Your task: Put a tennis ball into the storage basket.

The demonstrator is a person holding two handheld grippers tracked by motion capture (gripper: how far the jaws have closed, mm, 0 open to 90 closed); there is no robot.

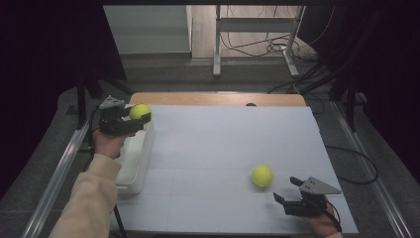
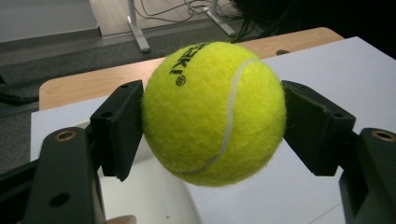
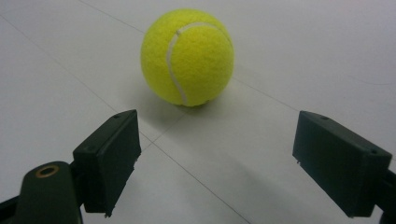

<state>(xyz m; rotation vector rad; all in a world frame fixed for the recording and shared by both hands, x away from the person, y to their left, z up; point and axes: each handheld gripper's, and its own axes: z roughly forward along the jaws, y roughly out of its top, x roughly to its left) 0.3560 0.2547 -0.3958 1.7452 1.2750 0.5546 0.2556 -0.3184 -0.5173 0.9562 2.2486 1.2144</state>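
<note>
Tennis balls, two, yellow-green felt: one held tennis ball (image 2: 214, 112) is clamped between the jaws of the left gripper (image 1: 130, 119), raised above the far end of the white rectangular plastic bin (image 1: 132, 168) at the left edge of the white-covered table (image 1: 223, 144). The second, loose tennis ball (image 1: 261, 175) rests on the table near the near right corner, just ahead of the right gripper (image 1: 287, 191), whose jaws stand wide open and apart from it.

Recommended procedure, left side: lower the held ball inside the bin walls before releasing, so it cannot bounce out. Right side: advance until the loose ball is centred between both pads, seen in the right gripper view, then close evenly at its widest line; off-centre contact would likely roll it away.
</note>
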